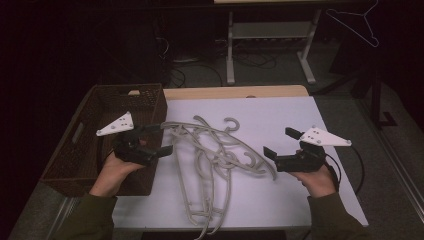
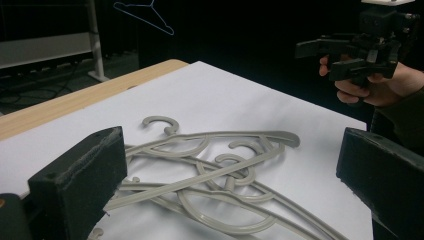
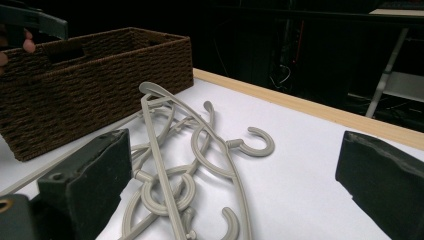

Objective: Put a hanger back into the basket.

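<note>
A tangled pile of grey plastic hangers (image 1: 215, 155) (image 2: 215, 170) (image 3: 195, 150) lies on the white table top (image 1: 280, 115), several of them overlapping, their hooks pointing toward the far side. My left gripper (image 1: 157, 139) hovers open at the pile's left edge, next to the basket, nothing between its jaws. My right gripper (image 1: 280, 142) is held open just right of the pile, also holding nothing. In the left gripper view the right gripper (image 2: 325, 55) shows far off in a hand.
A dark brown wicker basket (image 1: 85, 145) (image 3: 60, 85) stands at the table's left side. The wooden table edge (image 1: 235, 92) runs along the back. A wire hanger (image 1: 357, 22) hangs at the upper right; a desk frame (image 1: 265, 45) stands behind.
</note>
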A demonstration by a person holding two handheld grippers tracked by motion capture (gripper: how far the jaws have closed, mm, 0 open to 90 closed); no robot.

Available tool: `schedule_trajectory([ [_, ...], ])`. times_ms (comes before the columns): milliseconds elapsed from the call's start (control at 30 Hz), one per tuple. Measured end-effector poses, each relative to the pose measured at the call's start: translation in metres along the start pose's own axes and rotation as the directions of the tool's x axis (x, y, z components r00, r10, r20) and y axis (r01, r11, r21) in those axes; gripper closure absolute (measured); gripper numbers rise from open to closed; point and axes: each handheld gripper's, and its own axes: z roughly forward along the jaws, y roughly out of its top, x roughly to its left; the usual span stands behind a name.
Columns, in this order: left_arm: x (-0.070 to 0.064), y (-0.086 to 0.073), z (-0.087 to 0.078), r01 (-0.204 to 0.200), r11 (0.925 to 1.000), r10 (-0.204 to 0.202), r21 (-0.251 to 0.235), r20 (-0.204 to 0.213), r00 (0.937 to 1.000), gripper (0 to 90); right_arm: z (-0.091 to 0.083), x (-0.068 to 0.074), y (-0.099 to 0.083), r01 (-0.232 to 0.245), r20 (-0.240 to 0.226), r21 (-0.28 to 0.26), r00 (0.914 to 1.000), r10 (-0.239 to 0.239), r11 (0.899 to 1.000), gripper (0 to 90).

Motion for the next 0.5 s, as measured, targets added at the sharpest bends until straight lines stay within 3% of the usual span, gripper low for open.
schedule_trajectory([
  [300, -0.003, 0.003, 0.005, -0.012, 0.9998, 0.012, 0.016, 0.005, 0.9999, 0.0, 0.0, -0.002, 0.0, 0.003, -0.001, -0.002, 1.0, -0.003, 1.0, 1.3],
  [500, -0.007, 0.008, 0.011, -0.025, 0.9988, 0.025, 0.041, 0.005, 0.9997, 0.0, 0.007, -0.004, 0.001, 0.009, -0.018, 0.032, 0.9998, -0.008, 0.999, 1.4],
])
